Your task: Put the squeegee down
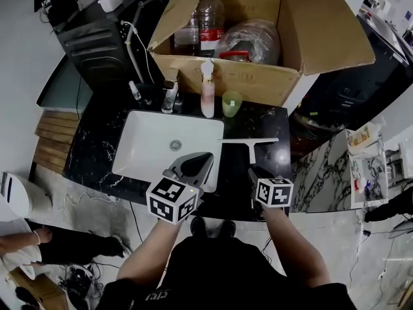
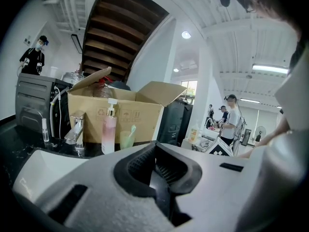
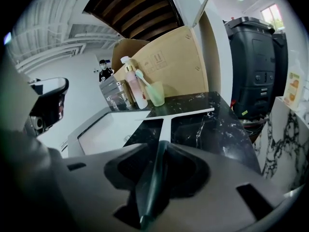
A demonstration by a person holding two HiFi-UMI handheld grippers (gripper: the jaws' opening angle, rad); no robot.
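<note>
Because the squeegee [image 1: 251, 148] already lies flat on the black desk [image 1: 97, 147], just right of the sink [image 1: 139, 124], the right tool [image 1: 253, 172] stands spread around its handle, apparently releasing it.

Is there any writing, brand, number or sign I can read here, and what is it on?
No words or numbers are legible.
Cardboard box: printed symbols, no words made out.
Bottle's red label: too blurred to read.
Marker cubes: black-and-white square patterns, no text.

Open lab hall: freestanding washbasin counter [image 1: 258, 128], cardboard box [image 1: 239, 79], staircase [image 2: 120, 37] overhead.
</note>
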